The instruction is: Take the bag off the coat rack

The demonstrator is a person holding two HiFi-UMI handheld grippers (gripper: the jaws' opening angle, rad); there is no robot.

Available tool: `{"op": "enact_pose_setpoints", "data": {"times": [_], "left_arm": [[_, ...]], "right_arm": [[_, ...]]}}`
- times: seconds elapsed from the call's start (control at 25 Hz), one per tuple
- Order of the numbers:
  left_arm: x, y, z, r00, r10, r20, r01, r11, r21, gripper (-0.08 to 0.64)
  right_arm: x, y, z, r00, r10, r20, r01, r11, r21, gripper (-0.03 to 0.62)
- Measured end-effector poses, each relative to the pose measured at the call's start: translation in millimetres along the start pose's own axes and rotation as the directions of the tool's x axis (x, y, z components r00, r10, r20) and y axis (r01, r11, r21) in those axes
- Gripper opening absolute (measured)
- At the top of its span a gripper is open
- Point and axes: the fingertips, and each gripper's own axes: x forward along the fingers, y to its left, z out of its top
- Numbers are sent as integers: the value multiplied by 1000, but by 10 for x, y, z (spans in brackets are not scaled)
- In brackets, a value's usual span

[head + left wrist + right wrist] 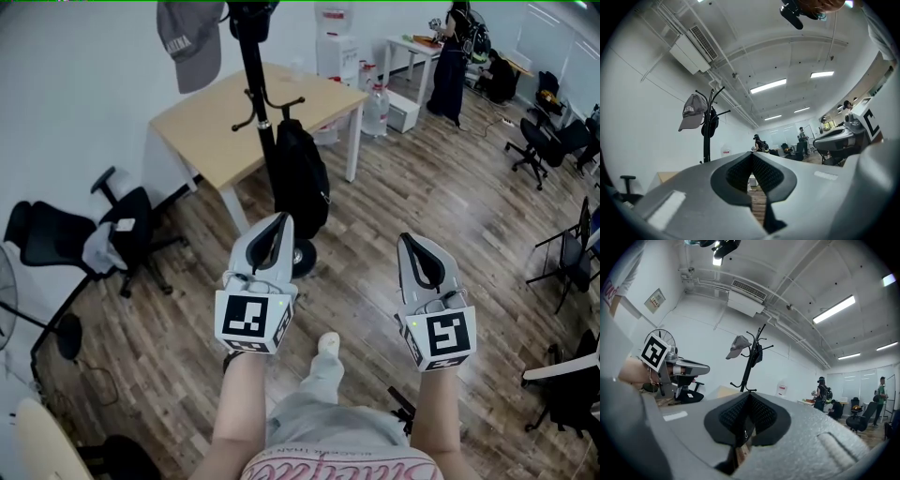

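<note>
Bag (300, 176) hangs on rack (253, 80); left claw (279, 219), right claw (411, 240) closed, empty; cap (190, 42) lettering illegible.

The bag (300, 178) is matt black cloth, the coat rack (255, 80) smooth metal, the floor (441, 216) wood.

Person in a white top (342, 466) with pink lettering, pale grey trousers (323, 398) and a white shoe (328, 343). The left tongs (279, 220) and right tongs (406, 241) are smooth grey shells with black ribbed pads (766, 174), each backed by a white cube (251, 321) printed with black square markers.
</note>
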Motion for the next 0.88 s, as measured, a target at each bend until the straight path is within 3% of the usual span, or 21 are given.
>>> {"op": "enact_pose_setpoints", "data": {"times": [0.44,0.88], "left_arm": [[1295,469,-324,1000,-7,-26,7,1000,-4,14],[2315,1058,-671,999,14,-52,-13,1000,6,14]], "right_arm": [[1180,-769,-272,1000,-13,-12,13,1000,27,2],[2368,-1146,-483,999,24,-22,-24,999,24,3]]}}
